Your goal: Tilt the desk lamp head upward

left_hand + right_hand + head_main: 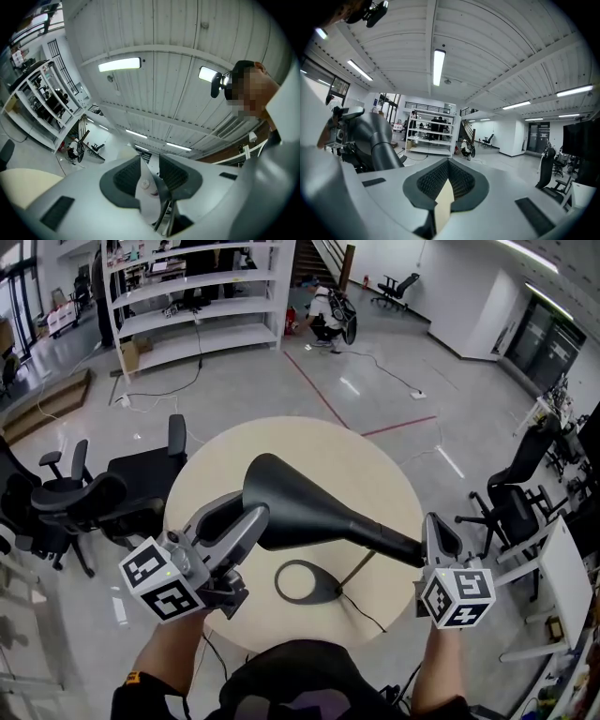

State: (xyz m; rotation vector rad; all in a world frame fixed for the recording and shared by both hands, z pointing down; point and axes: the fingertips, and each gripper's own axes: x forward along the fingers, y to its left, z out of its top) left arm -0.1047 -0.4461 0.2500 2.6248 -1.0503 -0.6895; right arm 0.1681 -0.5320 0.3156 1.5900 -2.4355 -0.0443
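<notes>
Lamp head [319,512] lies just right of your left gripper [246,508]: fingers slightly spread, empty. Right gripper [441,532] fingers pressed together.

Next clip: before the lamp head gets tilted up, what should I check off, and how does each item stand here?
1. Left gripper gripping the lamp head: not ok. Its jaws are apart with nothing between them.
2. Right gripper steadying the lamp: not ok. Its jaws are together and empty, beside the neck.
3. Lamp base flat on the table: ok.
4. Cord slack enough: cannot tell.
5. Room above the head: ok, nothing hangs over it.
</notes>
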